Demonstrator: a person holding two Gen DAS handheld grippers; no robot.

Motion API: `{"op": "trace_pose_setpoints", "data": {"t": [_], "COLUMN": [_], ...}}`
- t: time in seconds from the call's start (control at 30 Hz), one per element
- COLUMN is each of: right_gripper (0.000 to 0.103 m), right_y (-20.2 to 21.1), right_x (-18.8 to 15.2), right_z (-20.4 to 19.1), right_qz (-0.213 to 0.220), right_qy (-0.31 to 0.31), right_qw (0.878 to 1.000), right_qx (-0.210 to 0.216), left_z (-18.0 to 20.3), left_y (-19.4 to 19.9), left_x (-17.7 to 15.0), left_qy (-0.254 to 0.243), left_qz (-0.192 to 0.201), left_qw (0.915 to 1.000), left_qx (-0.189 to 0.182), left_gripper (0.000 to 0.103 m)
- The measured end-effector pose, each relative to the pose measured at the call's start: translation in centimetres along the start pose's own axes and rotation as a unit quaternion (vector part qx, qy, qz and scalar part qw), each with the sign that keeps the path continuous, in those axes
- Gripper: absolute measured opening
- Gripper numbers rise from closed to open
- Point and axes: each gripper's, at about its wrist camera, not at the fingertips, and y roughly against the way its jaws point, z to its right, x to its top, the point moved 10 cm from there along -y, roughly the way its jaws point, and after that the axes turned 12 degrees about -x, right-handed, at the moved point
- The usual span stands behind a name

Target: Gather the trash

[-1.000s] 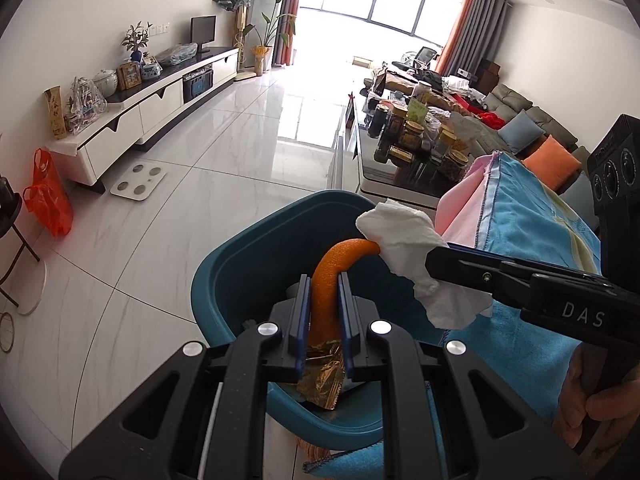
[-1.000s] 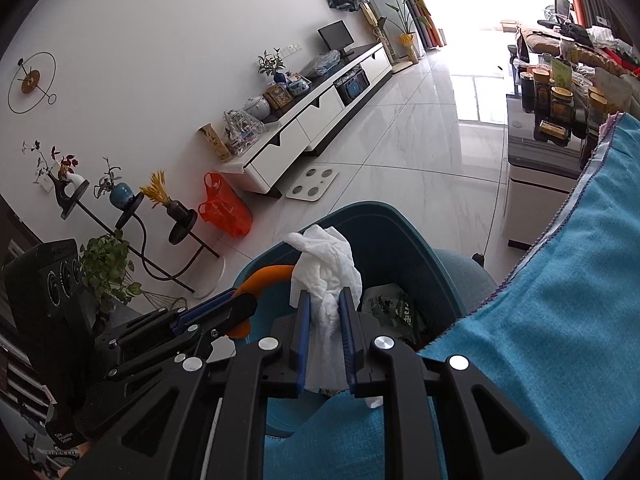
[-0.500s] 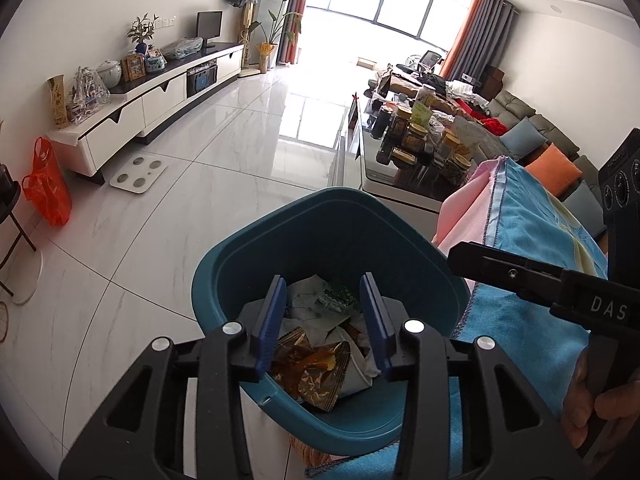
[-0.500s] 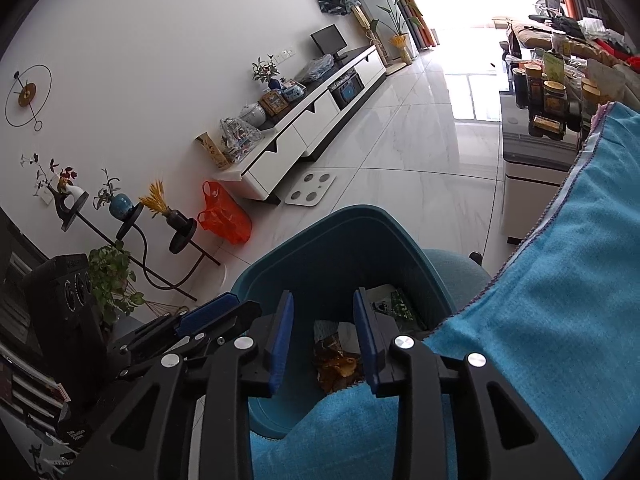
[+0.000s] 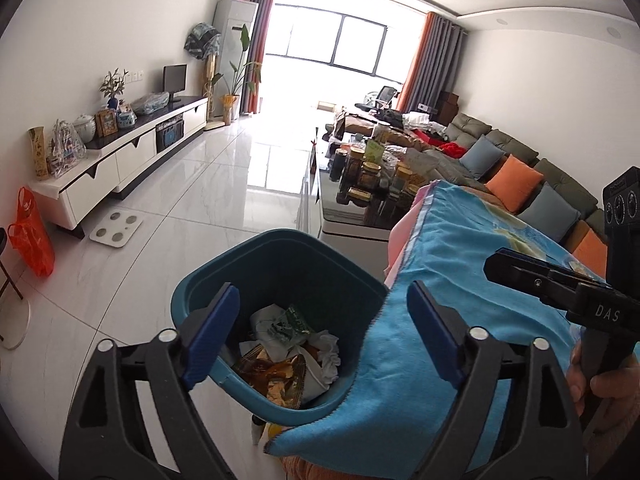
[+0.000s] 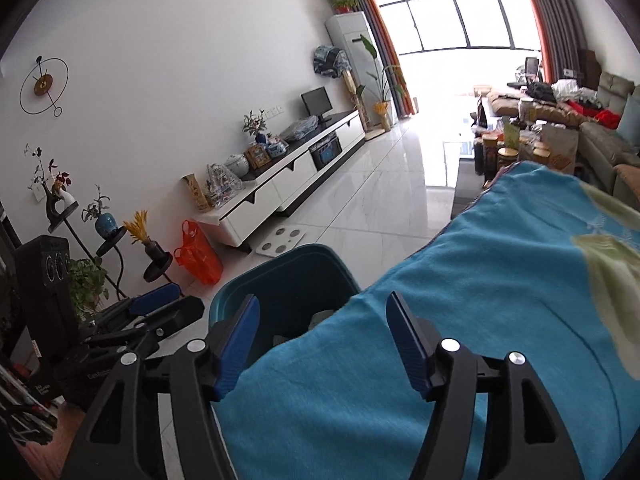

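Nearest, left gripper (image 5: 322, 330) spread wide with nothing between its blue pads, poised above the near rim of the teal trash bin (image 5: 224, 276) — right gripper (image 6: 322, 338) likewise wide apart and empty-handed, over the blue cloth (image 6: 480, 300) beside the bin. Inside the bin: crumpled white tissue (image 5: 328, 350), a green-printed wrapper (image 5: 290, 322), gold foil scraps (image 5: 276, 372). Beyond, glossy white floor tiles (image 5: 208, 184) and a white TV cabinet (image 5: 120, 156) along the wall.
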Motion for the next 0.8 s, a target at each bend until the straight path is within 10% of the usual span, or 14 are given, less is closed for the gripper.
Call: {"op": "trace_pose_setpoints", "data": {"t": [0.23, 0.8], "right_gripper": [0.097, 0.097], "right_y": [6.3, 17.8], "right_x": [-1.1, -6.2], "right_z": [5.5, 16.1], "right_qz": [0.077, 0.159], "right_qy": [-0.006, -0.063], "right_qw": [0.993, 0.945], "right_qx": [-0.091, -0.277], "left_z": [6.7, 20.3], "left_y": [2.0, 0.0], "left_x": [0.1, -1.1], "left_qy": [-0.056, -0.134], "left_qz": [0.053, 0.096], "left_qw": [0.9968, 0.9839], "left_qx": [-0.022, -0.07], "left_gripper": [0.098, 0.098]}}
